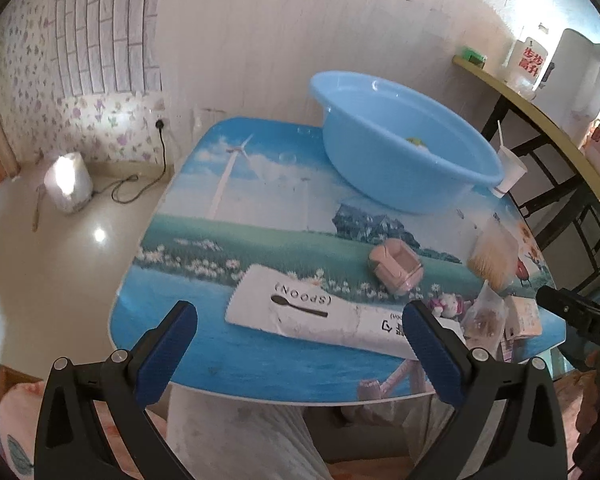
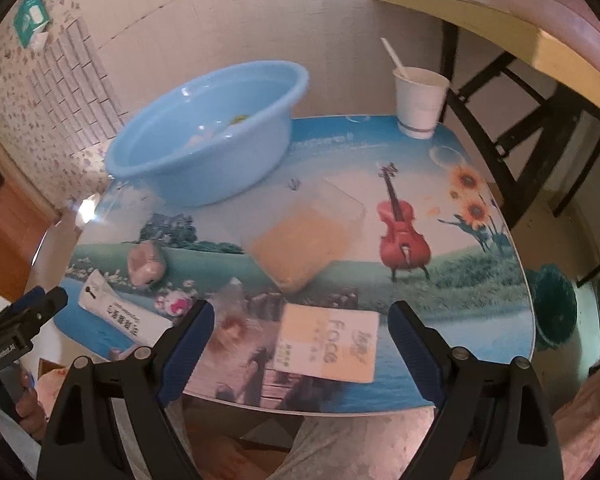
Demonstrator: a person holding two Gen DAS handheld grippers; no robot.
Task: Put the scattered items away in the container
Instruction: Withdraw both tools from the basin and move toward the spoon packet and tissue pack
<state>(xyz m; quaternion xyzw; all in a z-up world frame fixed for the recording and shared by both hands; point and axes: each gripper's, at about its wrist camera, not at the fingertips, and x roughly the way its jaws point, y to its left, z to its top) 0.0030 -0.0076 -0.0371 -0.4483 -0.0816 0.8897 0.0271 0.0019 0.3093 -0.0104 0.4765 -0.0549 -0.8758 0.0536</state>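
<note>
Left tool (image 1: 300,328) before spoon packet (image 1: 320,316)

Basin (image 1: 400,160) beyond the tongs: smooth, glossy blue plastic. Table (image 1: 204,264): glossy printed surface with reflections. Spoon packet (image 1: 300,312) between the left tongs' (image 1: 300,328) fingers: matt white paper, creased. Cup (image 2: 420,100) far right: matt white paper. Tong pads (image 2: 188,344): ribbed blue, on matt black plastic.

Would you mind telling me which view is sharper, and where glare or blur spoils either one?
Left wrist view: mostly sharp, the spoon packet print legible; glare burns out the white appliance on the floor, and the wall lines bow from the fisheye. Right wrist view: softer, motion-blurred on the toothpick box and face packet; a bright glint sits at the table edge.
</note>
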